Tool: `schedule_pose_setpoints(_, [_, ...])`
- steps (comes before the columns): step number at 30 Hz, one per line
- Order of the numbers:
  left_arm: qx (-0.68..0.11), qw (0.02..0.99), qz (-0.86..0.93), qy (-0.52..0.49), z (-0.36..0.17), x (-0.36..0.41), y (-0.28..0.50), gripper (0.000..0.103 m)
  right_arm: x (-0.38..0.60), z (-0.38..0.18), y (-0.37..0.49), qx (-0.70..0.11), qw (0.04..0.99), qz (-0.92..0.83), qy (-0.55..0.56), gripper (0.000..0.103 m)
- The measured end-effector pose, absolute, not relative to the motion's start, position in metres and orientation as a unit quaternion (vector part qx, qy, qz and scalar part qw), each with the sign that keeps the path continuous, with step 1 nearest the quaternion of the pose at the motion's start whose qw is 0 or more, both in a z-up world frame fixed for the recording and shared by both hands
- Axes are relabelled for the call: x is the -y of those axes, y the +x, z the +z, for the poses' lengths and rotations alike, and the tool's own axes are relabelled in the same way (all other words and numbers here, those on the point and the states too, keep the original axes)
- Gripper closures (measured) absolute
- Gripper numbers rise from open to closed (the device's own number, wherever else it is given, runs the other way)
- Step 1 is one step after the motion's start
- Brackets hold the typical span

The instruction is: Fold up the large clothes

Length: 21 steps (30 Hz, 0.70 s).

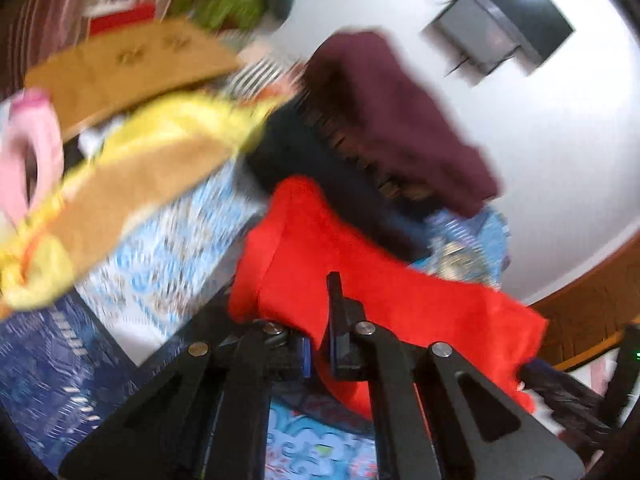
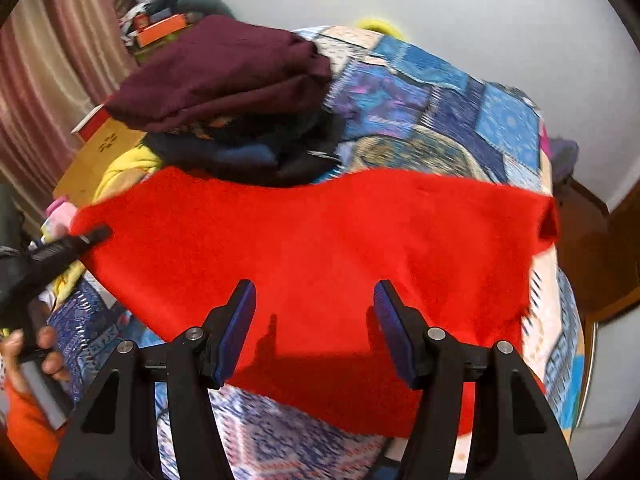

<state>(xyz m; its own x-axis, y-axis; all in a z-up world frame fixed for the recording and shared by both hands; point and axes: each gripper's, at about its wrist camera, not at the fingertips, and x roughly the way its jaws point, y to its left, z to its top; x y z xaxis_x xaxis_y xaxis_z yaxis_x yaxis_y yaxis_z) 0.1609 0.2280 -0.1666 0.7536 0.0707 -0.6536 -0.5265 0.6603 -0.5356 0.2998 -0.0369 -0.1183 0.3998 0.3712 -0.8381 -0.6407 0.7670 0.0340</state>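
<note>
A large red garment [image 2: 320,248] lies spread across the patchwork bedspread [image 2: 460,112]. My left gripper [image 1: 320,344] is shut on the red garment's [image 1: 360,272] edge and lifts it; it shows at the left of the right wrist view [image 2: 86,238], clamped on the cloth's left corner. My right gripper [image 2: 316,328] is open and empty, hovering just above the near part of the red cloth, jaws wide apart.
A stack of folded clothes, maroon [image 2: 224,72] on top of dark ones [image 2: 256,156], sits behind the red garment. A yellow and tan garment [image 1: 132,184] lies to the left. A wooden table [image 1: 120,68] stands beyond the bed. A wall-mounted TV [image 1: 500,28] hangs behind.
</note>
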Motion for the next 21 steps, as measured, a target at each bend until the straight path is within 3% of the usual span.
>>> schedule_pose_setpoints(4, [-0.26, 0.889, 0.161, -0.341, -0.115, -0.209, 0.17, 0.098, 0.01, -0.151, 0.296, -0.496, 0.789, 0.332, -0.148, 0.046])
schedule_pose_setpoints(10, [-0.25, 0.904, 0.161, -0.309, -0.091, -0.203, 0.181, 0.098, -0.022, -0.194, 0.279, -0.524, 0.749, 0.367, -0.174, 0.042])
schedule_pose_setpoints(16, [-0.246, 0.918, 0.132, -0.281, -0.076, -0.174, 0.202, 0.099, 0.002, -0.169, 0.296, -0.525, 0.748, 0.391, -0.11, 0.043])
schedule_pose_setpoints(21, [-0.247, 0.94, 0.068, -0.225, -0.052, -0.115, 0.247, 0.099, 0.072, -0.132, 0.32, -0.483, 0.802, 0.346, -0.052, 0.043])
